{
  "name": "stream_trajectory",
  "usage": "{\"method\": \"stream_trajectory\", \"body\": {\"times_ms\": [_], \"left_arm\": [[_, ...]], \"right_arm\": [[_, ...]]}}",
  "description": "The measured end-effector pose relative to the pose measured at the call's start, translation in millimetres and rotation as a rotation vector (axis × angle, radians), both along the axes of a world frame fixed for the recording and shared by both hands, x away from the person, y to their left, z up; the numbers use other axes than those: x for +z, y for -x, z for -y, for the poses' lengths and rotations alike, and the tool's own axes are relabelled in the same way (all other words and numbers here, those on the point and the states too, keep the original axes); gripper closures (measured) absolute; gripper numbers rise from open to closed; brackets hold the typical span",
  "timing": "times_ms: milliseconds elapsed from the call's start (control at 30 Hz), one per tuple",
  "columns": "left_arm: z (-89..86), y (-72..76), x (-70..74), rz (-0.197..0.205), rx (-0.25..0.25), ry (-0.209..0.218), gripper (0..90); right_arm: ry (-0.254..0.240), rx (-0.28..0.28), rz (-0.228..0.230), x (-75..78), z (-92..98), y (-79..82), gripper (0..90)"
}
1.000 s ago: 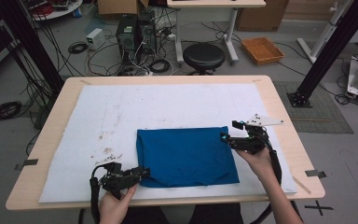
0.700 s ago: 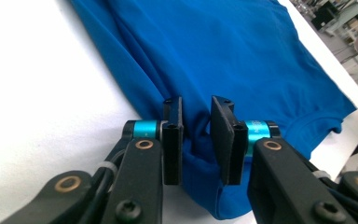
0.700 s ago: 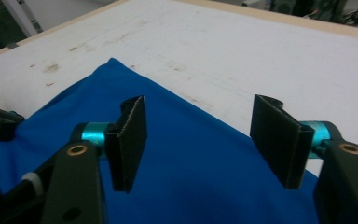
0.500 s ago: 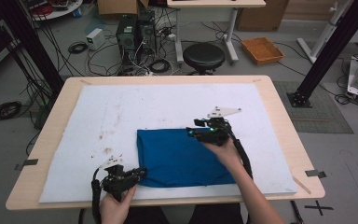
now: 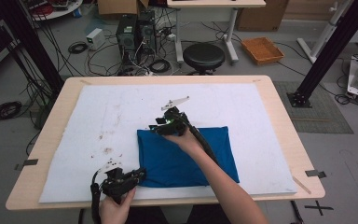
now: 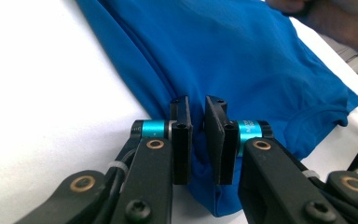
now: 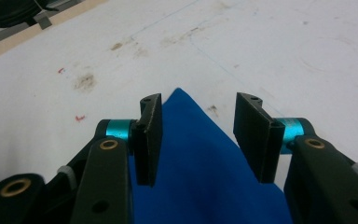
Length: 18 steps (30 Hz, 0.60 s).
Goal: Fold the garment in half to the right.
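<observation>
At the near edge of the white-covered surface [image 5: 98, 112], the blue cloth [image 5: 186, 154] is lying folded flat, slightly right of centre. The left hand-held gripper [image 5: 137, 175] is sitting at the cloth's near-left corner; in the left gripper view its jaws are standing narrow with a fold of cloth [image 6: 242, 60] bunched between the pads, so it appears to be pinching that corner, probably to anchor it for the next fold or lift. The right hand-held gripper [image 5: 157, 127] is reaching across to the far-left corner; in the right gripper view the corner tip [image 7: 179, 95] is lying between its half-open jaws, which have just been closing, but the pads are not yet pressing on the fabric. Judgement: both left-side corners are being taken so that edge can be moved as one. Hard to make out: how many layers the left jaws are biting, since the pads are covering the pinch point; the right forearm is masking part of the cloth's middle in the high view; the cloth's near edge is blending into shadow, and its underside folds are hidden.
</observation>
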<state>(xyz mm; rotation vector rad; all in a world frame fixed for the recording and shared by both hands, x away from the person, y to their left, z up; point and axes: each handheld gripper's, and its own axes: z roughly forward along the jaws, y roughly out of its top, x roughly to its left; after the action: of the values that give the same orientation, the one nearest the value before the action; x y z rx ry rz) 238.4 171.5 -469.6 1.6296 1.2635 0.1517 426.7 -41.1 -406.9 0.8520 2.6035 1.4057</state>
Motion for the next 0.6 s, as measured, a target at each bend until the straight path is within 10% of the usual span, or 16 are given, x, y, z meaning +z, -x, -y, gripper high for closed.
{"method": "stream_trajectory", "body": {"times_ms": [233,600], "left_arm": [[0.1,-0.8,0.0,-0.016,0.013,0.017,80.8],[-0.3,-0.5,-0.8,-0.018,0.020,0.025,80.8]], "right_arm": [[0.040,0.021,-0.076,-10.6,-35.4,-23.6,55.2],[0.183,0.010,-0.004,-24.3,-72.9,-17.9,61.9]]}}
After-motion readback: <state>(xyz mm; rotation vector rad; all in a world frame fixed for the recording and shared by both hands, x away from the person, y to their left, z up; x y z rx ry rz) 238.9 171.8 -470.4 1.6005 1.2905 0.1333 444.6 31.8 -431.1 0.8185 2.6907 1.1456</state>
